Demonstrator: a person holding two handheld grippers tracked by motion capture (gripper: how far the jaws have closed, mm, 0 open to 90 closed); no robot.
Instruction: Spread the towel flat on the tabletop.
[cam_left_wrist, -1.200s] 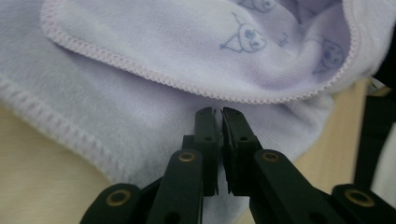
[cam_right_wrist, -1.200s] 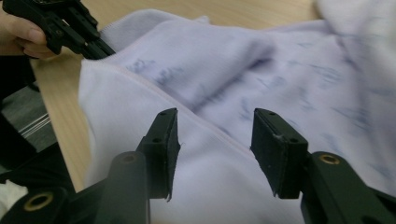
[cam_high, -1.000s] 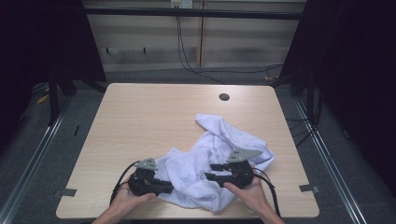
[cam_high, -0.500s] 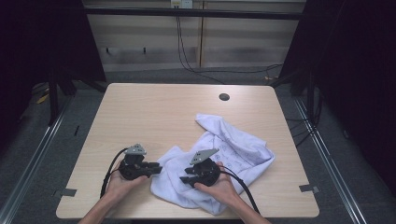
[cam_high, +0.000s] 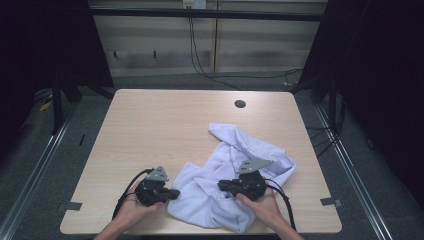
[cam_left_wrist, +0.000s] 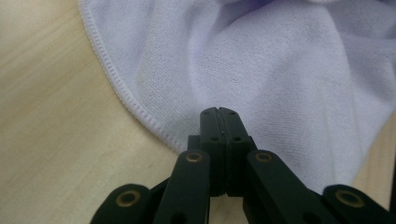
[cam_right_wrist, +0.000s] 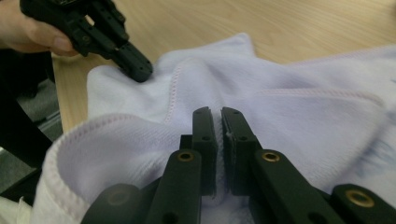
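Observation:
A crumpled white cloth (cam_high: 260, 150) lies on the right front part of the wooden table (cam_high: 165, 130). My left gripper (cam_high: 176, 193) is at the cloth's left hem, jaws pressed together; in the left gripper view the shut tip (cam_left_wrist: 219, 112) lies over the cloth (cam_left_wrist: 280, 70) just inside its stitched edge, with nothing seen between the jaws. My right gripper (cam_high: 221, 186) lies on the middle of the cloth, pointing left. In the right gripper view its jaws (cam_right_wrist: 215, 113) stand almost together with a fold of cloth (cam_right_wrist: 303, 121) bunched between them. The left gripper (cam_right_wrist: 135, 70) shows beyond.
A dark round hole (cam_high: 240, 104) sits near the table's far edge. Bare wood stretches across the left and far parts of the table. Black frame posts and cables stand beyond the far edge. A strip of grey tape (cam_high: 73, 205) marks the front left corner.
Both grippers shifted left half a second ago. Since then the right one has come back to the right over the cloth, and the left one sits at the cloth's left hem.

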